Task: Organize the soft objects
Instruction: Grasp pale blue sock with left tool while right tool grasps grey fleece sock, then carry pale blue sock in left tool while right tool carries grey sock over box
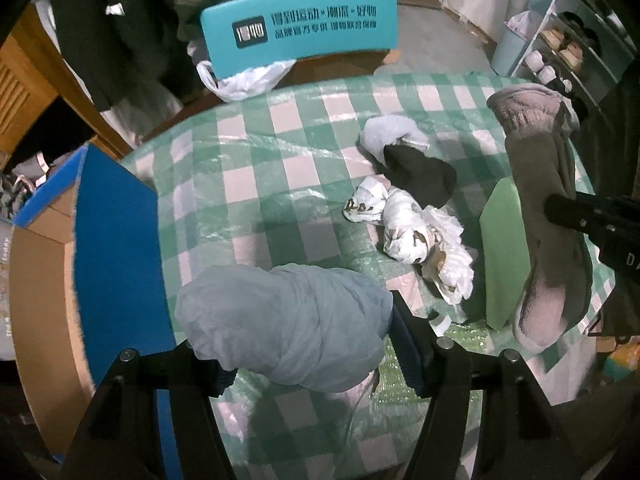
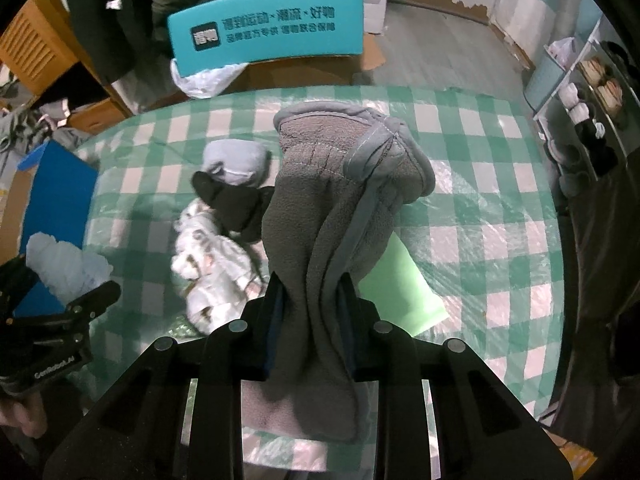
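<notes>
My left gripper is shut on a pale blue cloth bundle, held above the table's near left, beside a blue-edged cardboard box. My right gripper is shut on a grey fleece glove, held upright above the table; the glove also shows in the left wrist view. On the checked tablecloth lie a light grey sock ball, a black sock and a white patterned cloth. The left gripper with its bundle shows in the right wrist view.
A green foam block stands on the table behind the glove. A teal chair back with a white plastic bag is beyond the far edge. Dark coats hang at the left, and a shoe rack stands at the right.
</notes>
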A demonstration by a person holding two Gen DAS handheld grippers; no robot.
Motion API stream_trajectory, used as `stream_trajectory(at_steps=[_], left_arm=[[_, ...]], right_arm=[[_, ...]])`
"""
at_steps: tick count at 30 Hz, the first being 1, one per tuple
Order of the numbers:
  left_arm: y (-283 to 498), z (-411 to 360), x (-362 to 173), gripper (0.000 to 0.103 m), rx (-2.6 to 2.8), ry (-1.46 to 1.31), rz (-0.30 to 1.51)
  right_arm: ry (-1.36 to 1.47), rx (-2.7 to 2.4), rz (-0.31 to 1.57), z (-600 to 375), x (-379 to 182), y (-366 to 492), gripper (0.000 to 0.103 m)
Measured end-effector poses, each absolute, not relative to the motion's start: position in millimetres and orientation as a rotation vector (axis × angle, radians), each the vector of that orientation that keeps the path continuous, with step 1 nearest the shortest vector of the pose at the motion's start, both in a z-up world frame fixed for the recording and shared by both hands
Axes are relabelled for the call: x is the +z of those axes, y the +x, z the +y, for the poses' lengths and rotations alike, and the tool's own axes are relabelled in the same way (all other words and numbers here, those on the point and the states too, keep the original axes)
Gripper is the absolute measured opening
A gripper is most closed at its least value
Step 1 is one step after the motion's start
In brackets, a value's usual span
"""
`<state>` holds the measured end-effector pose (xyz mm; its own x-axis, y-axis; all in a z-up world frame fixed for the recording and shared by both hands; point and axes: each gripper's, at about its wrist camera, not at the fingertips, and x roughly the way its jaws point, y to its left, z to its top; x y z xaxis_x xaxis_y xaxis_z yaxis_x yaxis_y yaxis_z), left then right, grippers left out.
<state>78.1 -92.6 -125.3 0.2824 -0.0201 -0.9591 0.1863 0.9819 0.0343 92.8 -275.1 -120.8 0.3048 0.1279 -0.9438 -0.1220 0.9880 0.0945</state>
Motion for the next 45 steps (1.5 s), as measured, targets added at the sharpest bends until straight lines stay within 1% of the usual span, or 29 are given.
stream_trajectory(at_steps=[11, 20, 29, 45], left_arm=[[65.7, -76.9, -88.8, 0.066, -0.113, 0.156, 1.187], [54.7, -61.1, -68.7, 0.066, -0.090, 0.149, 1.137], [48.2, -42.7, -56.7, 0.066, -0.075, 0.121, 1.112], [39.1, 9.7, -44.9, 0.066, -0.004, 0.063, 1.088]], right_arm=[[-0.036, 0.216, 1.189, -261.4, -88.3, 74.9, 0.024], [-0.053, 0.263, 1.145, -244.8, -66.2, 66.2, 0.024], [-0.067, 0.329, 1.103, -215.5, -46.1, 61.6, 0.023], [-0.110, 0.447, 1.083, -151.6, -34.2, 65.8, 0.022]])
